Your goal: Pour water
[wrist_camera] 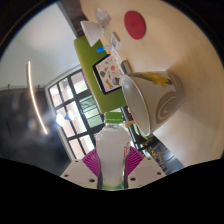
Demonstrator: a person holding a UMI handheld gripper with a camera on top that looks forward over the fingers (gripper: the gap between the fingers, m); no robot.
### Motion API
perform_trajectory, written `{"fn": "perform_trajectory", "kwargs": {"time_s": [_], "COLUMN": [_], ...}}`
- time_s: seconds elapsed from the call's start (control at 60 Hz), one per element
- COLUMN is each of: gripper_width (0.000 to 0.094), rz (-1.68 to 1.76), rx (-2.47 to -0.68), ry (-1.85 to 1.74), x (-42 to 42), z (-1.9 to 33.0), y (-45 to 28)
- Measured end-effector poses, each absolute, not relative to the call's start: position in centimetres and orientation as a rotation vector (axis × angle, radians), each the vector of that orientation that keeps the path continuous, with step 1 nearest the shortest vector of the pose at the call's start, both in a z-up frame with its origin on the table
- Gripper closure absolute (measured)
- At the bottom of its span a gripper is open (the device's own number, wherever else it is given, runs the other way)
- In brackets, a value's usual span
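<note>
My gripper (112, 165) is shut on a clear plastic water bottle (113, 150) with a white label. Both magenta pads (92, 162) press on its sides. The whole view is rolled far over, so the bottle is tilted with its neck pointing toward a white bowl-shaped cup (155, 97) just beyond it. The bottle's mouth lies close to the cup's rim. I cannot see a stream of water.
A green table (95, 55) carries the cup, a yellow object (152, 76), printed cards (108, 68) and white paper (95, 38). A red round disc (134, 21) lies on a pale surface beyond. A dark-framed window (75, 95) shows to the side.
</note>
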State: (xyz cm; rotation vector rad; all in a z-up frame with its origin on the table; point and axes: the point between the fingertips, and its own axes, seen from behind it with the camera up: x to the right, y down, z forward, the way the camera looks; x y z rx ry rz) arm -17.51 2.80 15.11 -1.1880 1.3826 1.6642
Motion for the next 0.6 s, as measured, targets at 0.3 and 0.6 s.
{"fn": "perform_trajectory", "kwargs": {"time_s": [0.3,0.6], "gripper_width": [0.0650,0.0651], "rz": [1.845,1.419], "rx": [-1.126,-1.271], "ry": [1.556,0.740], "x": [-17.6,-16.2], "z": [15.0,26.1], "y": [2.3,0.1]}}
